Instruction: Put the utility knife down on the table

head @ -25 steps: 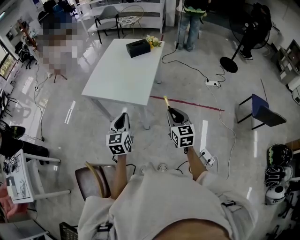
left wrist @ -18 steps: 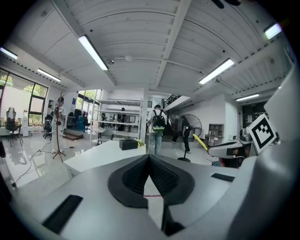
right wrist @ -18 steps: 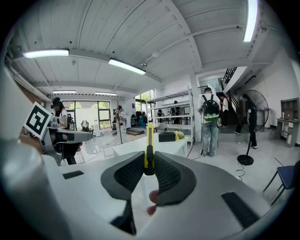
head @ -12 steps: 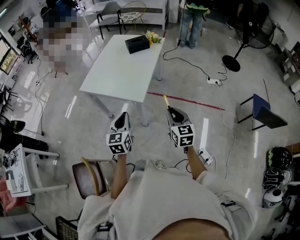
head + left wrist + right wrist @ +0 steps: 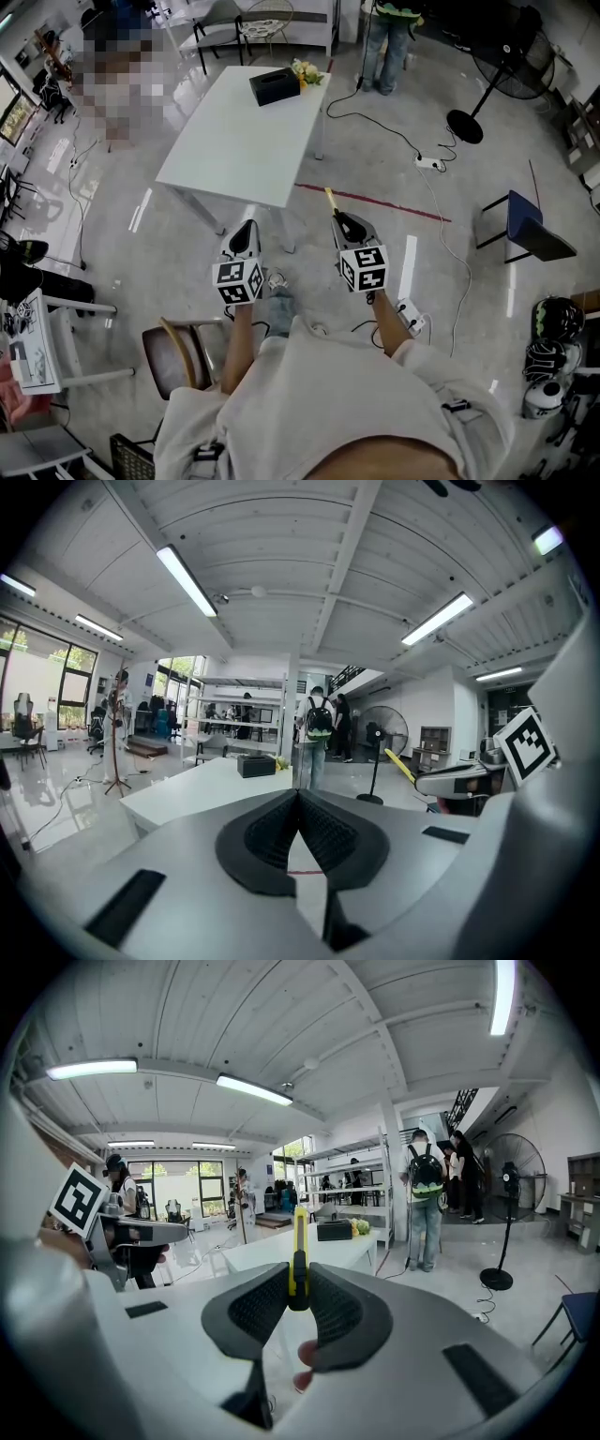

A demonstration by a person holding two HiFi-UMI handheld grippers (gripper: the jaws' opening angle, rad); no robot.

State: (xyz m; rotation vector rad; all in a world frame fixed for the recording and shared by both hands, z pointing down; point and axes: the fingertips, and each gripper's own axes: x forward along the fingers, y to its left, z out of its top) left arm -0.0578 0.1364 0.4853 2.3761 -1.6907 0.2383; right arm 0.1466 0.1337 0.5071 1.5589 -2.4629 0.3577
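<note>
Both arms reach forward, level, short of the white table. The right gripper pinches a yellow utility knife. The left gripper is closed and empty.

A blue chair and a pedestal fan stand on the glossy grey floor.

Room bright and evenly lit. Sources: ceiling strip lights running across the upper frame, plus daylight from windows at the far left of the left gripper view. In the head view the glossy floor shows pale streaks of glare, strongest at centre left and lower right. The white bench is near-overexposed, with a soft, faint shadow beneath. Both gripper views have heavy fisheye bending and black corners; the nearest foreground at the bottom is soft, the background sharp.
</note>
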